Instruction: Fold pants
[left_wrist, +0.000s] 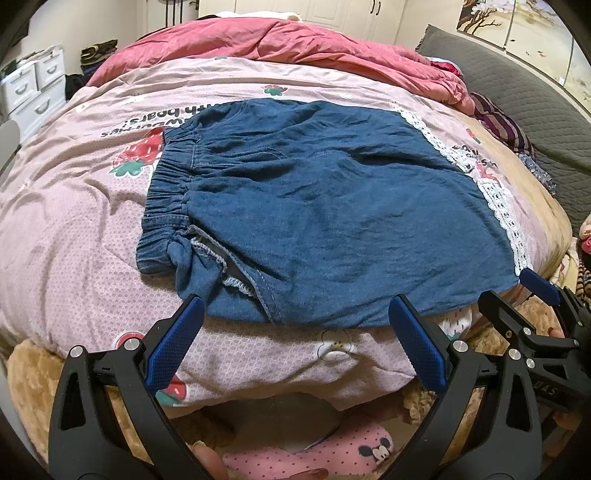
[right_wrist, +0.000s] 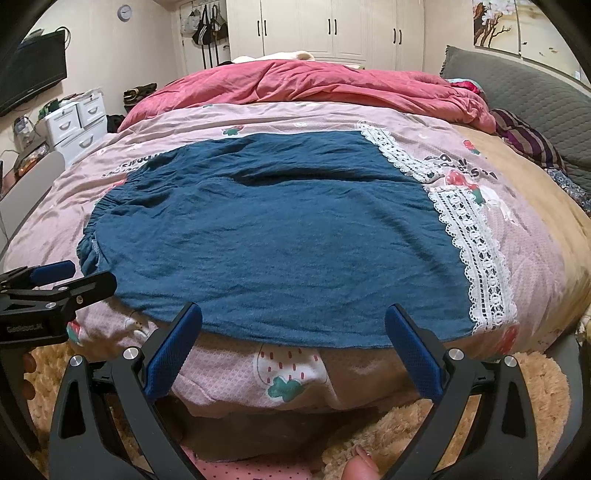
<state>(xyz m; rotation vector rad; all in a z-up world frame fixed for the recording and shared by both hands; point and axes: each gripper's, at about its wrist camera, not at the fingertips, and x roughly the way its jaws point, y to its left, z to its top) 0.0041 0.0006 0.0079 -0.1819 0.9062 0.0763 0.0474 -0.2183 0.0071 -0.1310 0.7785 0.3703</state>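
Blue denim pants (left_wrist: 314, 206) lie flat on a pink strawberry-print quilt (left_wrist: 66, 229), elastic waistband at the left, white lace hem (left_wrist: 498, 206) at the right. My left gripper (left_wrist: 295, 306) is open and empty, just short of the pants' near edge. The right gripper shows at its right (left_wrist: 524, 291), open. In the right wrist view the pants (right_wrist: 266, 236) fill the middle, lace hem (right_wrist: 476, 254) at the right. My right gripper (right_wrist: 293, 314) is open and empty at the near edge. The left gripper (right_wrist: 70, 277) shows at the left.
A rumpled red duvet (right_wrist: 314, 83) lies at the far side of the bed. A grey headboard cushion (right_wrist: 535, 99) and striped clothes (right_wrist: 524, 140) sit at the right. White drawers (right_wrist: 74, 122) stand at the left. A tan fluffy rug (right_wrist: 424, 432) and pink slippers (left_wrist: 314, 454) lie below.
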